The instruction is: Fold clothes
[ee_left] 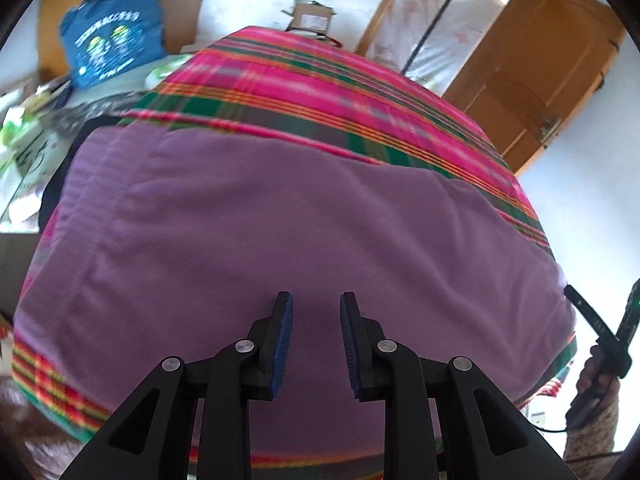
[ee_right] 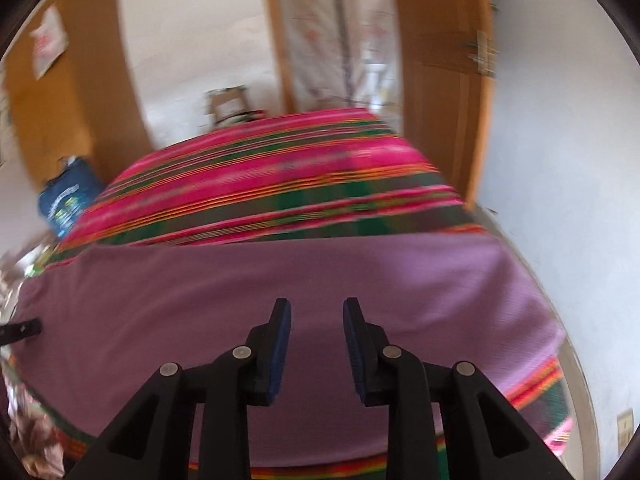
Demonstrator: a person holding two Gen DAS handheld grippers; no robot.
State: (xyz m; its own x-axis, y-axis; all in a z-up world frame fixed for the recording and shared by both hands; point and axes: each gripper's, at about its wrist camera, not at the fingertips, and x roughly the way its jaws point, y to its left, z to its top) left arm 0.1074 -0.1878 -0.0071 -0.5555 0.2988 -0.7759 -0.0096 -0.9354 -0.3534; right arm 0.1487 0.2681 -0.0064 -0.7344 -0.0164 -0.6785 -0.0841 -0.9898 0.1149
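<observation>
A purple garment (ee_left: 280, 216) lies spread flat over the near half of a bed covered with a pink, green and orange striped blanket (ee_left: 320, 80), its far edge running straight across the stripes. The left gripper (ee_left: 316, 340) hangs above the cloth's near part with its blue-padded jaws parted by a modest gap, nothing between them and nothing touched. The right gripper (ee_right: 316, 344) hovers over the same purple cloth nearer the wall-side edge, its jaws likewise a little way apart and empty, and in the left wrist view a hand (ee_left: 596, 376) grips its handle beside the bed's corner.
</observation>
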